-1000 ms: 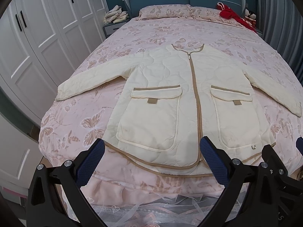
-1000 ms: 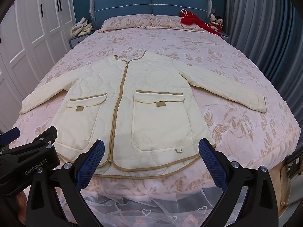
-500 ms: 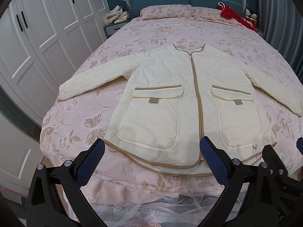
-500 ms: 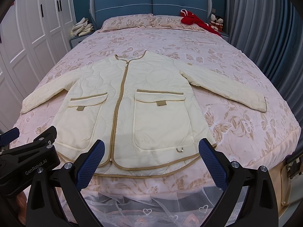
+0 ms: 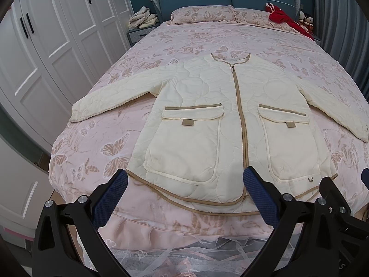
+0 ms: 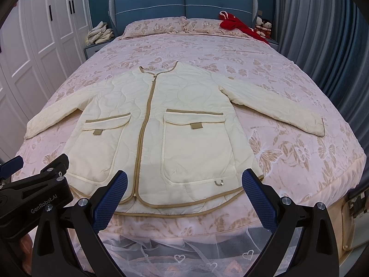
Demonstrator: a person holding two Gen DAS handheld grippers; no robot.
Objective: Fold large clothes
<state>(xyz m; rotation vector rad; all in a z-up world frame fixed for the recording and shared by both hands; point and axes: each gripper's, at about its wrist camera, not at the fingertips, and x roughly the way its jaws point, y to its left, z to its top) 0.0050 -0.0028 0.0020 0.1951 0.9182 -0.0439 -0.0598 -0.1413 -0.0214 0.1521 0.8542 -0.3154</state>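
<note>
A cream quilted jacket [image 5: 207, 106] [image 6: 184, 120] with tan trim lies flat and face up on the bed, zipped, both sleeves spread out to the sides, hem toward me. My left gripper [image 5: 188, 196] hovers open near the hem, in front of the left pocket. My right gripper [image 6: 184, 195] is open too, just short of the hem below the right pocket. Neither touches the jacket. The left gripper's body shows at the lower left of the right wrist view.
The bed [image 5: 96, 147] has a pink butterfly cover and a lace skirt at its foot. White wardrobes [image 5: 46, 53] line the left side. Pillows [image 6: 156, 24], a red garment [image 6: 237, 24] and dolls sit by the blue headboard. Grey curtains [image 6: 322, 37] hang at right.
Both grippers have eased slightly toward the bed and a little higher, so the jacket sits a bit lower in view. Both stay open.
</note>
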